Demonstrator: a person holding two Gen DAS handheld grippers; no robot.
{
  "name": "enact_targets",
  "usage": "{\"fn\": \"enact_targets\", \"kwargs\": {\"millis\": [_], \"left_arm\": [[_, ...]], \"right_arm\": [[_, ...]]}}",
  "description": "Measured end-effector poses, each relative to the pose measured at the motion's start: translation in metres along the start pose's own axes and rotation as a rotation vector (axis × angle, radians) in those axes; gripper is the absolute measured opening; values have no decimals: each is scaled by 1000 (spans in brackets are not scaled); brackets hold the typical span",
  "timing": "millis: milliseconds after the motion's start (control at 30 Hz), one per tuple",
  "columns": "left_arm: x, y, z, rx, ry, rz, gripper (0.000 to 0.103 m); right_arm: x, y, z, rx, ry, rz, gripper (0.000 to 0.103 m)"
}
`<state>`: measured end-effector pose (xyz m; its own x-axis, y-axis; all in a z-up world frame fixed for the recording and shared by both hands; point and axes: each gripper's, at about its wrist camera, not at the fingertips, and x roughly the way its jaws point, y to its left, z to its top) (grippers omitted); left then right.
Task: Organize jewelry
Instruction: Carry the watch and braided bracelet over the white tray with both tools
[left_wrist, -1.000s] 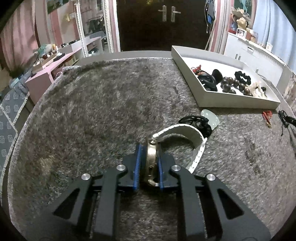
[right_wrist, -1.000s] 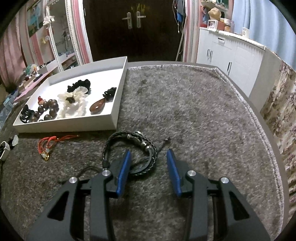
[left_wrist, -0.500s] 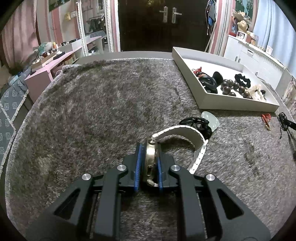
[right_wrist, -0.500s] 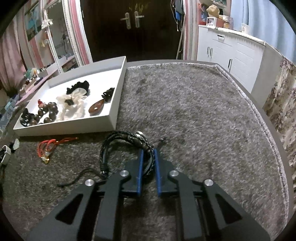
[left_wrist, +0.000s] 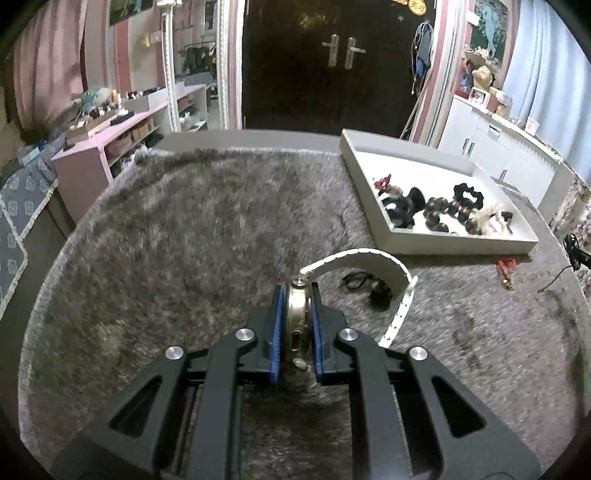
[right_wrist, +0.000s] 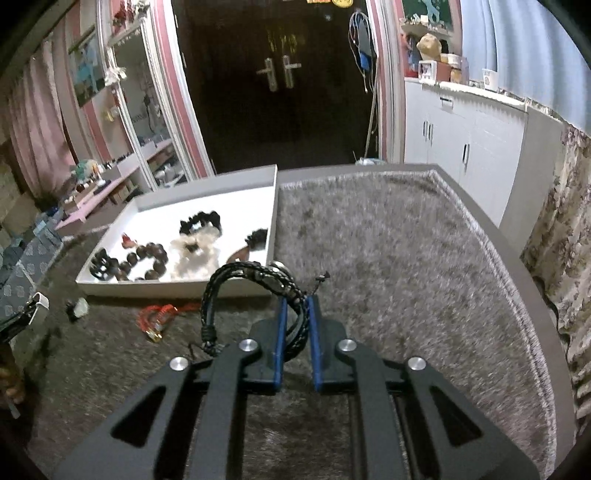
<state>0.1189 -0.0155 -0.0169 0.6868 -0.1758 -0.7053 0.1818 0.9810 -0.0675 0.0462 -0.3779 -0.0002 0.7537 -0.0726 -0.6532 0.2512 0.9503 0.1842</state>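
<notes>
Two grippers each carried one piece above the grey shag rug (left_wrist: 192, 236) covering the desk. The left gripper (left_wrist: 297, 325) was clenched on the watch (left_wrist: 296, 321), its blue-padded fingers (left_wrist: 276, 332) pinching the brass-coloured case edge-on, while the white perforated strap (left_wrist: 369, 258) arched forward and down to the right, its free end hanging unsupported. The right gripper (right_wrist: 295, 332) was clamped on the black braided bracelet (right_wrist: 255, 280), gripping only a few cords at one side of the loop, so most of the loop and its knotted tail (right_wrist: 208, 338) dangled to the left. Risk, as judged from this hold: the watch case was smooth and held across a narrow edge, so a tilt or jolt could rotate it out of the pads; the trailing strap might catch the wall of the white tray (left_wrist: 458, 242) on entry. The bracelet's loose cords could slip through the pads one by one, or the tail could snag the rug pile or the tray rim. Dropped pieces would sink into the deep pile near the red cord charm (right_wrist: 159, 317) and the dark hair tie (left_wrist: 365, 284) lying outside the tray. The tray, ahead of both grippers, held dark wooden beads (right_wrist: 147, 258), a black scrunchie (right_wrist: 199, 221) and a white fabric flower (right_wrist: 192, 254), leaving bare floor toward its far end.
</notes>
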Motion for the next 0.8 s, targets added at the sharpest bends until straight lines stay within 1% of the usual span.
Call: {"fn": "enact_targets", "kwargs": {"millis": [133, 200, 267, 333, 400, 533, 633, 800], "left_arm": [[-9, -6, 15, 19, -25, 14, 11], [-11, -8, 28, 17, -36, 10, 11], [-13, -8, 46, 15, -52, 8, 11], [-15, -12, 65, 26, -73, 30, 11], [-15, -17, 81, 24, -86, 18, 11], [-14, -39, 115, 36, -123, 3, 11], [-3, -64, 139, 63, -134, -22, 11], [29, -97, 159, 84, -120, -61, 11]], "right_arm": [[-9, 5, 12, -1, -29, 13, 11], [-10, 9, 21, -13, -40, 13, 11], [-12, 13, 33, -21, -58, 18, 11], [-14, 18, 45, -27, -77, 26, 11], [-14, 24, 60, -32, -96, 38, 11], [-10, 38, 84, -34, -124, 63, 11], [5, 50, 101, -35, -124, 84, 11], [40, 63, 116, -33, -99, 98, 11]]}}
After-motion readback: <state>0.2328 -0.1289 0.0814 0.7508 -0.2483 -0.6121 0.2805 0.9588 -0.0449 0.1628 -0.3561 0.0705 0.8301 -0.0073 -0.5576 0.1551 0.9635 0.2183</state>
